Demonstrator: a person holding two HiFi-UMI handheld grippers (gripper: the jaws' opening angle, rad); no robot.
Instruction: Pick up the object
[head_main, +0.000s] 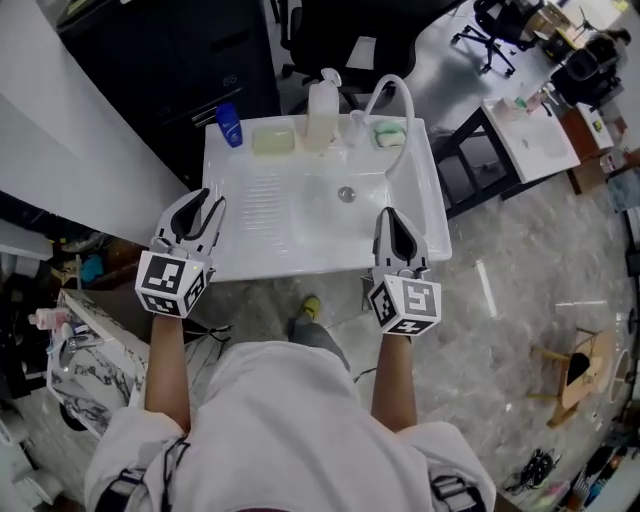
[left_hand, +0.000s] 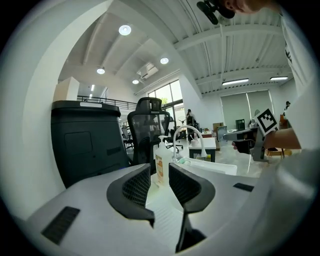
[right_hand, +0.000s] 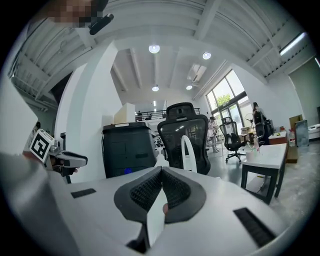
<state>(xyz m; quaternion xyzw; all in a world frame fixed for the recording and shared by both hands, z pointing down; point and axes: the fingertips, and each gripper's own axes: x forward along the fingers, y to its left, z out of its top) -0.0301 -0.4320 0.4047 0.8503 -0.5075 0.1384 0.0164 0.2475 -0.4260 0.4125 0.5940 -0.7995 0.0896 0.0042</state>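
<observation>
A white sink unit stands in front of me. Along its back edge are a blue bottle, a pale yellow sponge, a white soap dispenser, a curved white faucet and a green sponge. My left gripper hovers over the sink's front left corner, open and empty. In the left gripper view the soap dispenser shows far off between the jaws of the left gripper. My right gripper hangs over the front right rim, shut on nothing, as the right gripper view confirms.
A black cabinet and an office chair stand behind the sink. A white desk is to the right, and cluttered shelves are at the left. The drain sits mid-basin.
</observation>
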